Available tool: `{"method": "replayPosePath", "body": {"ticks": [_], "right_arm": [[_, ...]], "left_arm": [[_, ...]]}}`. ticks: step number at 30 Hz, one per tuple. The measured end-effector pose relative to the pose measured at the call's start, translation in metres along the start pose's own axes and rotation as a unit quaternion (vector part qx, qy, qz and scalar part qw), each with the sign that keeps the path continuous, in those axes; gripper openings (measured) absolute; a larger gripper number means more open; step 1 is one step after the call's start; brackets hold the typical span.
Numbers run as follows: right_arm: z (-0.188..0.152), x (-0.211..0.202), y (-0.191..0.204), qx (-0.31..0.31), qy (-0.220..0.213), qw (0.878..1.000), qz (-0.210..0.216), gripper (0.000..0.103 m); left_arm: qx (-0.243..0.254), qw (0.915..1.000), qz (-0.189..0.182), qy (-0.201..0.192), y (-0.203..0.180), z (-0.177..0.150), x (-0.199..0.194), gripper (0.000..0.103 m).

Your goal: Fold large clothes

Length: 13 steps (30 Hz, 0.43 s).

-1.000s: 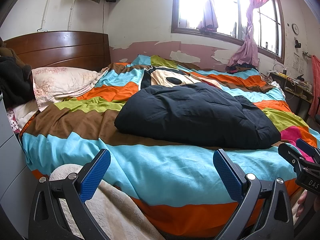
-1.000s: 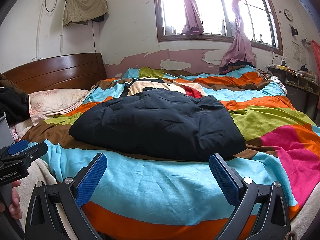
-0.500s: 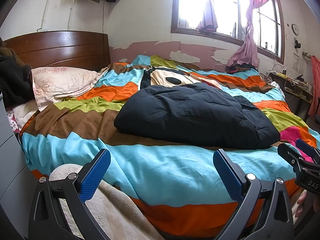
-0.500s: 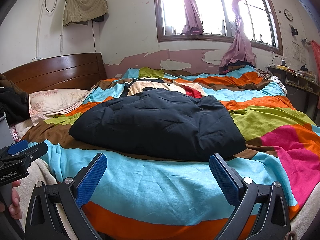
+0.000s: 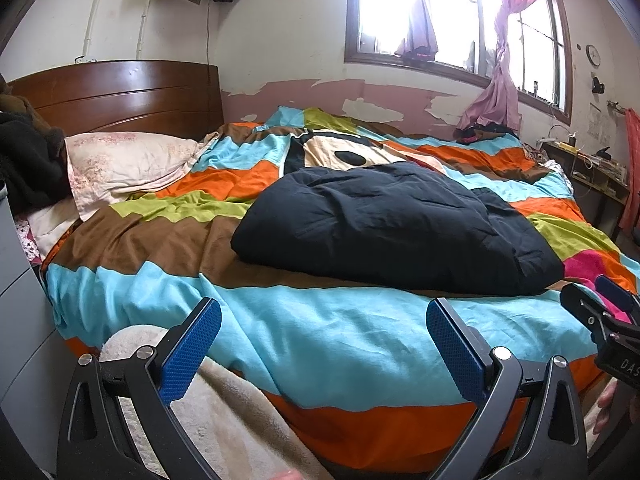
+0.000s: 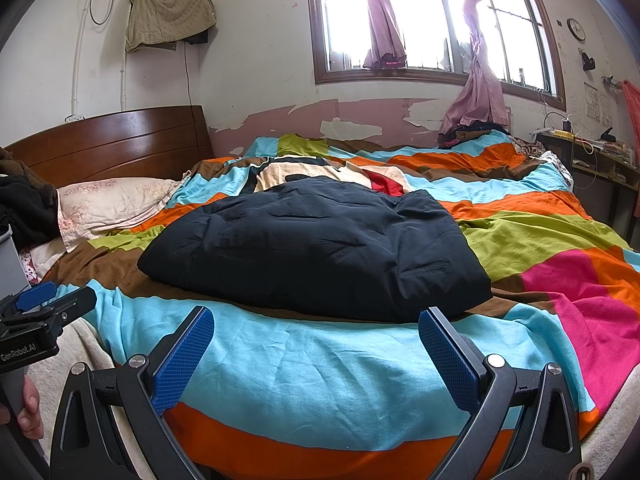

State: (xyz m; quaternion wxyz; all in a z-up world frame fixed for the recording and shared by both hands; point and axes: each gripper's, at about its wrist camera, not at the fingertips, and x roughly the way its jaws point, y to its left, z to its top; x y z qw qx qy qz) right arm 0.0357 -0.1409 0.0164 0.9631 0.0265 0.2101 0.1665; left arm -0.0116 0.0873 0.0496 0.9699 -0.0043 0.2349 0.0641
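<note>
Nothing's really moved in the last second: both grippers hang at the foot of the bed, left gripper (image 5: pixel 323 344) and right gripper (image 6: pixel 316 354) spread wide, holding nothing. The puffy black quilted jacket (image 6: pixel 316 248) lies bunched mid-bed, well beyond them. My worry: it's slippery and thick, so a pinch may snag the striped multicolour duvet cover (image 6: pixel 288 356) underneath too. Beyond: floral pillow (image 5: pixel 128 164), wooden headboard (image 5: pixel 116 96), pink-curtained window (image 6: pixel 424 20).
</note>
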Motion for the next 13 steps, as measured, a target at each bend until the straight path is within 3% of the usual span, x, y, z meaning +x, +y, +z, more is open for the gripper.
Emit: {"method": "replayPosePath", "body": {"ticks": [13], "right_arm": [[0.0000, 0.0000, -0.0001, 0.000, 0.000, 1.000, 0.000, 0.103]], "left_arm": [[-0.017, 0.9998, 0.009, 0.008, 0.0060, -0.0015, 0.0044, 0.101]]}}
